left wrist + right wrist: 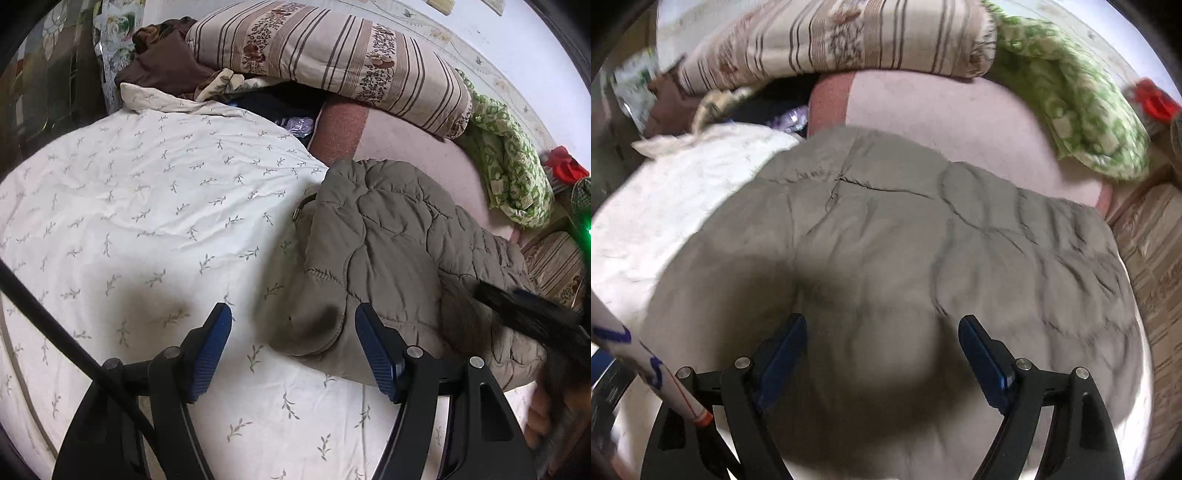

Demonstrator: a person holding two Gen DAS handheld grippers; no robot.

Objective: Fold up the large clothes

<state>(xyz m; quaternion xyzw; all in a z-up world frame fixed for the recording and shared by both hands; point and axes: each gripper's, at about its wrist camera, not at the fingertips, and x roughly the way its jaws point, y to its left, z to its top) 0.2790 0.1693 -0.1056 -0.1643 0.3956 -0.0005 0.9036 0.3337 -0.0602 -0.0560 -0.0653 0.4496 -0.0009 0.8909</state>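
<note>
We see a grey-green quilted jacket (399, 258) lying bunched on a white bedsheet with small leaf prints (129, 206), below a striped pillow (332, 62) and beside a green patterned cloth (513, 166). Our left gripper (293, 314) stands wide just above the jacket's near edge, holding nothing. Our right gripper (882, 325) also stands wide over the jacket's middle, with nothing gripped.

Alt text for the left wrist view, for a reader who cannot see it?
An olive quilted jacket lies bunched on a white leaf-print bedspread, its near edge between the open blue-padded fingers of the left gripper. A striped folded quilt sits behind.
</note>
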